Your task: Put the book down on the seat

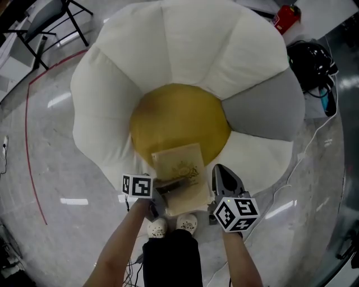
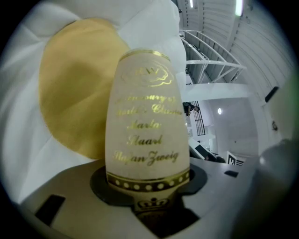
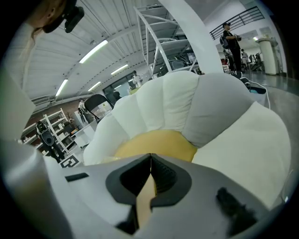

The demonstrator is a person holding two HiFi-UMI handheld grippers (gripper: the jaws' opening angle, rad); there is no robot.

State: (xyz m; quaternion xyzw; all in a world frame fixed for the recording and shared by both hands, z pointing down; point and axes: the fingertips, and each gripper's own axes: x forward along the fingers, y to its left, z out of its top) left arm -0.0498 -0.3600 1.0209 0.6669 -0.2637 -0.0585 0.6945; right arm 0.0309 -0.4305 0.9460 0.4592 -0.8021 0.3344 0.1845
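Note:
The seat is a flower-shaped cushion with white petals [image 1: 112, 112], one grey petal [image 1: 263, 109] and a round yellow centre [image 1: 179, 117]. A beige book [image 1: 182, 174] with gold lettering hangs over the centre's near edge. My left gripper [image 1: 168, 186] is shut on the book's near-left part. In the left gripper view the book [image 2: 147, 116] rises from between the jaws of my left gripper [image 2: 148, 196], with the yellow centre [image 2: 74, 84] behind. My right gripper [image 1: 220, 174] is beside the book's right edge. Its fingertips meet [image 3: 150, 161], with a beige sliver in the slit below them.
A red fire extinguisher [image 1: 286, 17] and a black bag with cables [image 1: 311, 64] lie on the floor beyond the seat's right side. A black metal frame [image 1: 45, 28] stands at far left, and a red line [image 1: 28, 146] curves across the floor. My shoes [image 1: 171, 224] are at the seat's near edge.

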